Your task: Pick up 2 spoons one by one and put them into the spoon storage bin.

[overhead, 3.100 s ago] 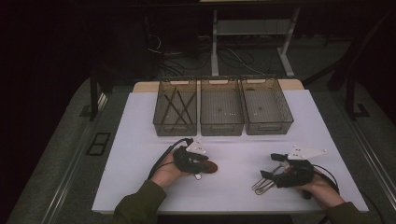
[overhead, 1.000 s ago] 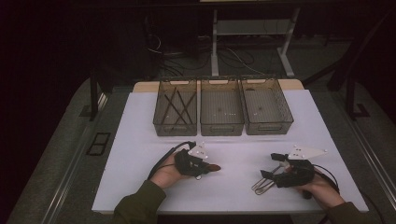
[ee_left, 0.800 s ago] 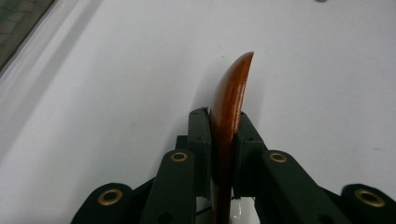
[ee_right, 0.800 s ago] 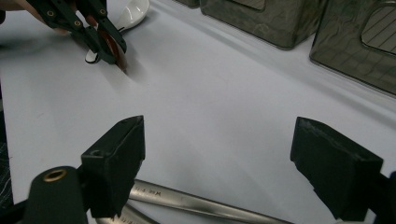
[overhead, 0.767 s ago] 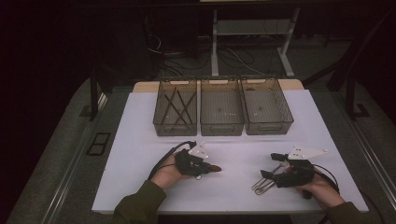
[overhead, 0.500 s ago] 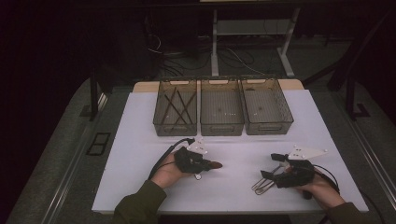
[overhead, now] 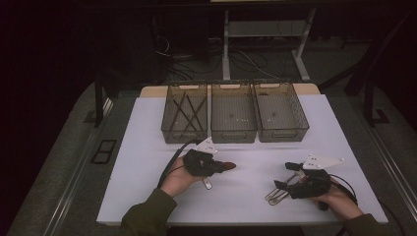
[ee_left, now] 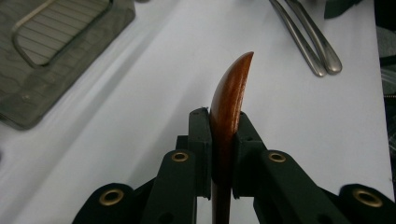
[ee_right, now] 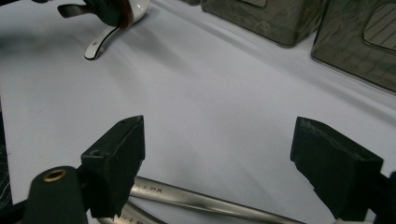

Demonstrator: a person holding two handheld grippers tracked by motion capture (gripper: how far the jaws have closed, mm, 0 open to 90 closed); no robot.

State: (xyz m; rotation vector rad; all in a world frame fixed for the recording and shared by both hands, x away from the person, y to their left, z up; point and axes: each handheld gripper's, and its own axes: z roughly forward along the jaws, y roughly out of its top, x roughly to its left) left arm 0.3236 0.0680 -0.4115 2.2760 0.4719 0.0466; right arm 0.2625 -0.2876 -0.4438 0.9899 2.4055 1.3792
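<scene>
On the table, left gripper (ee_left: 223,140) clamps a wooden spoon (ee_left: 229,95); right gripper (ee_right: 233,154) gapes over metal cutlery (ee_right: 196,201).
Sorting looks barely begun: only the left tray (overhead: 169,129) holds sticks.

The lower end of the wooden spoon (ee_left: 229,100) is disappearing between the black jaws of the left gripper (ee_left: 219,140), and the bottom edge is cutting it off. The picture's top edge is cropping the metal cutlery (ee_left: 308,42). In the right gripper view, the jaws are hiding most of the steel handles (ee_right: 196,200), and their stamped lettering is too small to read.
</scene>
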